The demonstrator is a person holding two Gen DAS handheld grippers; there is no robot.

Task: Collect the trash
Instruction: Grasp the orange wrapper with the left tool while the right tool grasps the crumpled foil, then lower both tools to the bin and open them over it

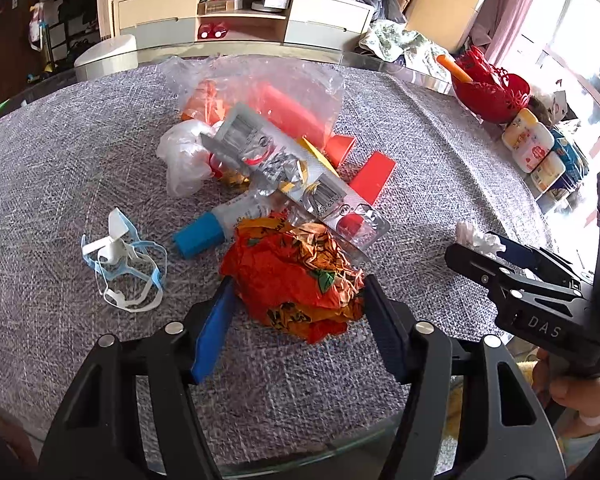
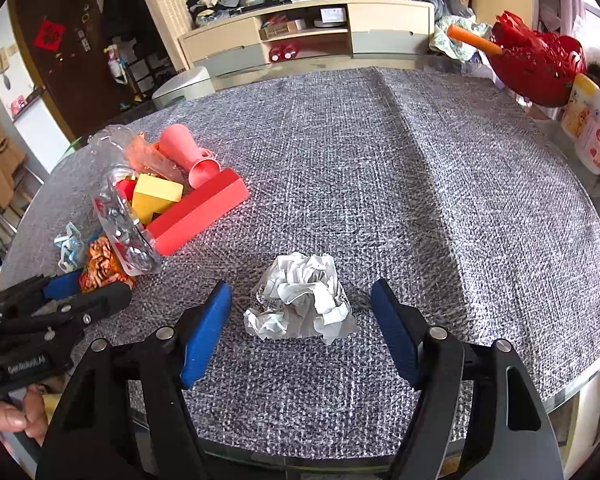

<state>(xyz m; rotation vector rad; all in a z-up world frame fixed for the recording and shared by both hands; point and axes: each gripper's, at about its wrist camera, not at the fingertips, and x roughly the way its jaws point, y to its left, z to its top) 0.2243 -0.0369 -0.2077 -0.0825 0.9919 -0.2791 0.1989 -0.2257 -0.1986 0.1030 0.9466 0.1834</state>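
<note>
the trash is not yet collected, as far as the views show: everything lies loose on the grey tablecloth (image 1: pixel 60 152) and no bin or bag for it is visible, so the whole job looks to be ahead.

in the left wrist view, from left to right: a blue face mask (image 1: pixel 126 268) lies at centre left, a blue-capped tube (image 1: pixel 204 236) beside it, then a heap of clear plastic bag (image 1: pixel 256 80), foil blister pack (image 1: pixel 292 168) and red blocks (image 1: pixel 374 176) in the upper middle. the orange wrapper (image 1: pixel 300 280) sits at lower centre. the left gripper (image 1: pixel 296 312) straddles it, about half open; the right pad appears to touch its edge, the left pad stands just off it, so it is not yet pinched.

in the right wrist view the same heap sits at centre left, and the crumpled white paper (image 2: pixel 304 296) lies at lower centre. the right gripper (image 2: pixel 300 320) is also about half open, one pad on each side of the paper, both a little apart from it, holding nothing.
</note>
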